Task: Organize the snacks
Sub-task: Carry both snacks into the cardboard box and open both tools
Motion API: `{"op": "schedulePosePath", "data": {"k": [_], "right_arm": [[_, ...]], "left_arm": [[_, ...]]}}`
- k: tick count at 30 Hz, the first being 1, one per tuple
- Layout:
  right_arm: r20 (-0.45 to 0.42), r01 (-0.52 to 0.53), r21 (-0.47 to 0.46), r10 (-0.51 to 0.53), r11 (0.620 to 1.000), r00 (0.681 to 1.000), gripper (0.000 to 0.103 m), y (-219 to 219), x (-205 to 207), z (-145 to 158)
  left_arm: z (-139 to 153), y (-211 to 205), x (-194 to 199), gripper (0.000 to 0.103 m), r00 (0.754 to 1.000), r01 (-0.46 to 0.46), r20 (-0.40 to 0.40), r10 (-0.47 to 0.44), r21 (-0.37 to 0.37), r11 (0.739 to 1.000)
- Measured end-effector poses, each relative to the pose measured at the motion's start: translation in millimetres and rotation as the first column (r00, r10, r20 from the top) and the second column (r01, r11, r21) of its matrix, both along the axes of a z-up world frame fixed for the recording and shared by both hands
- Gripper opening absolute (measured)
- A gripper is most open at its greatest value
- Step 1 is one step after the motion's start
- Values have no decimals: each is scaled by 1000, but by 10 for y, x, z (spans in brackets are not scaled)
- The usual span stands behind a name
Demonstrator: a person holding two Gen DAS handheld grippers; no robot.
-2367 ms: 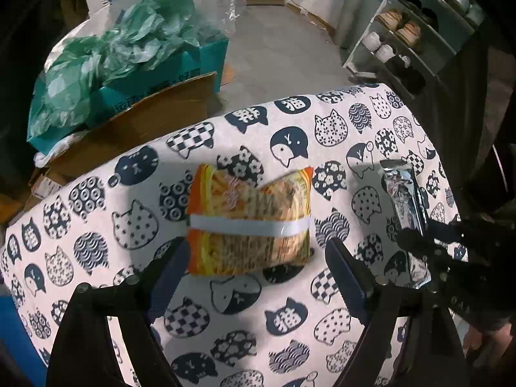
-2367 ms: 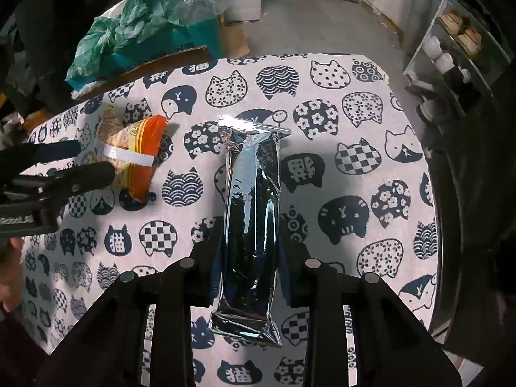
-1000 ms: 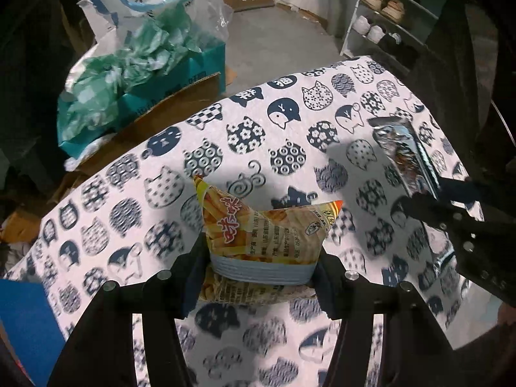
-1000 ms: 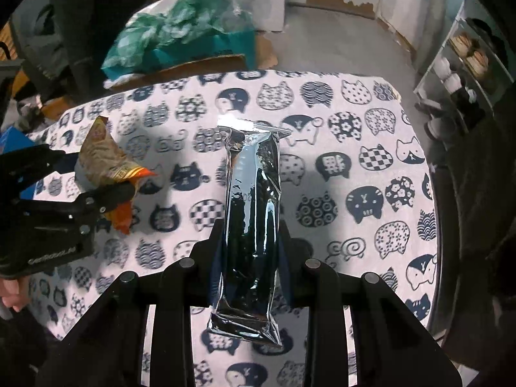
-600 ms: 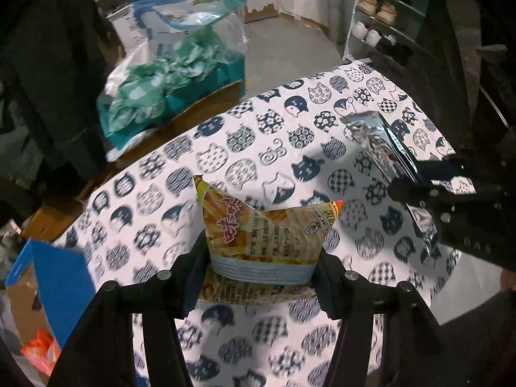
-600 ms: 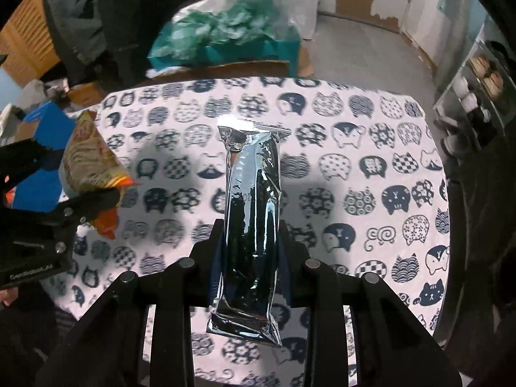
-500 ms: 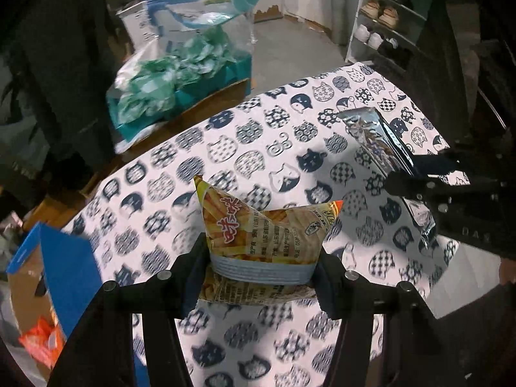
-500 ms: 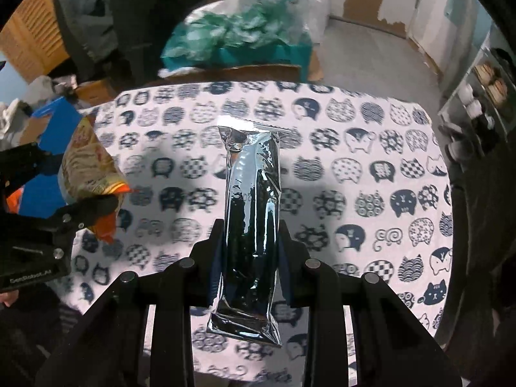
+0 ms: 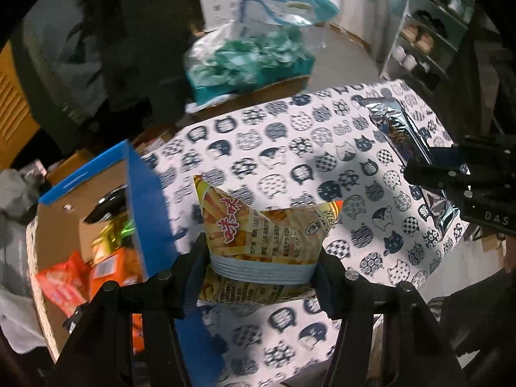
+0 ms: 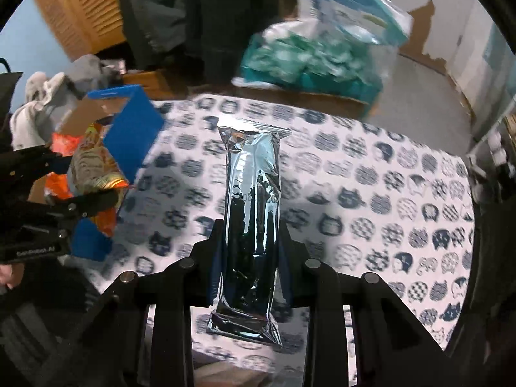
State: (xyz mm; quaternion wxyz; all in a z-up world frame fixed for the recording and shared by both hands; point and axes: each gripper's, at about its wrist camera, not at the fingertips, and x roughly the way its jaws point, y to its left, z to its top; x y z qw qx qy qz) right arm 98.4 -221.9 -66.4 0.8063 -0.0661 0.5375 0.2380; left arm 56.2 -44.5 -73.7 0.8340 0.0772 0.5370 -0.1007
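Fingers (image 9: 190,267) of the left gripper (image 9: 258,271) are clamped on a yellow chip bag (image 9: 261,235), held above the table (image 9: 290,148) just beside the open blue box (image 9: 142,200), where orange packets (image 9: 64,283) are already stowed. On the right, the gripper (image 10: 250,258) is closed around a silver pack (image 10: 253,219), raised over the cat-print cloth. Both snacks are judged to be mid-carry toward the box. Next, the chip bag should be brought over the box opening and released, the blue flap being cleared; the silver pack would follow.
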Motion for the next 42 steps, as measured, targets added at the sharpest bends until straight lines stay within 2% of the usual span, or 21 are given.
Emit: {"op": "schedulePosePath", "data": {"k": [8,12,18,26,28,32,35,42], "right_arm": [[5,-84,21,84,996,996,28,507,-50,156],[12,-128,24,128,991,992,28,865,-12,219],[16,-194,17,194,981,981,28,1403,39,261],[4,-271,23,271,962,963,28,2103,93,267],[-2,-289,23,289,957,957,28,2266,113,252],[-22,-317,23,318,948,948,28,2528,146,187],[-41,-325,29,326,945,944,28,2672,161,129],[-39,-368,61,370,928,928,29,2963,111,80]], "left_arm": [[144,775,-150,59,990,-136,23,136,-33,990],[257,1067,-195,59,980,-186,69,187,-30,982],[359,1503,-242,59,952,-274,134,274,-18,962],[218,2096,-302,59,914,-385,127,385,-21,922],[159,2194,-317,60,908,-403,122,402,-12,915],[49,2371,-349,59,899,-423,97,427,-55,904],[-2,2423,-357,60,895,-435,88,437,-48,899],[25,2449,-371,63,885,-449,99,454,-75,891]]}}
